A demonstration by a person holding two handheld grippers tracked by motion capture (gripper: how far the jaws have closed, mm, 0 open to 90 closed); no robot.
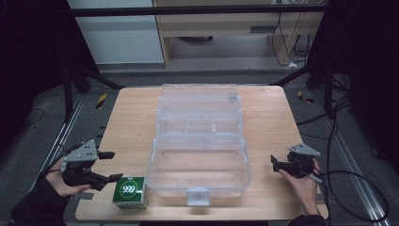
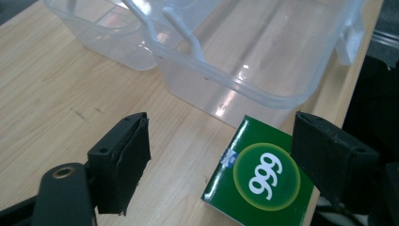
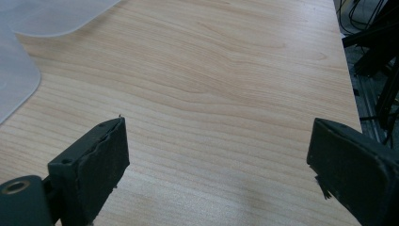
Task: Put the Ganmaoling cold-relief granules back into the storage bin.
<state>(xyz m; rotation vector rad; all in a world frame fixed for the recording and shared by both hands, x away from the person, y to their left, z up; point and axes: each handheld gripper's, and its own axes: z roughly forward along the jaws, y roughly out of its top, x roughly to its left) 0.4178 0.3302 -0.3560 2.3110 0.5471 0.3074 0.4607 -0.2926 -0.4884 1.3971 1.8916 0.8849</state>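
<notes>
A small green box marked 999 point(image 1: 129, 192) lies flat on the wooden table point(image 1: 127, 122) near its front edge, just left of the open clear plastic case point(image 1: 153, 162). My left gripper point(image 1: 115, 165) hovers to the left of the green box with its jaws apart. In the left gripper view the green box point(image 2: 259, 181) sits on the wood near the right-hand jaw, with no pad pressing on it, and my left gripper point(image 2: 221, 150) is open. My right gripper point(image 1: 274, 163) is held at the table's right side, clear of the case. Its jaws stand wide over bare wood point(image 3: 216, 160).
The clear case point(image 2: 226, 77) has its lid folded back toward the far side and a latch tab point(image 1: 197, 195) at the front. A corner of clear plastic point(image 3: 19, 70) shows in the right gripper view. Cables point(image 1: 357, 188) trail off the table's right edge.
</notes>
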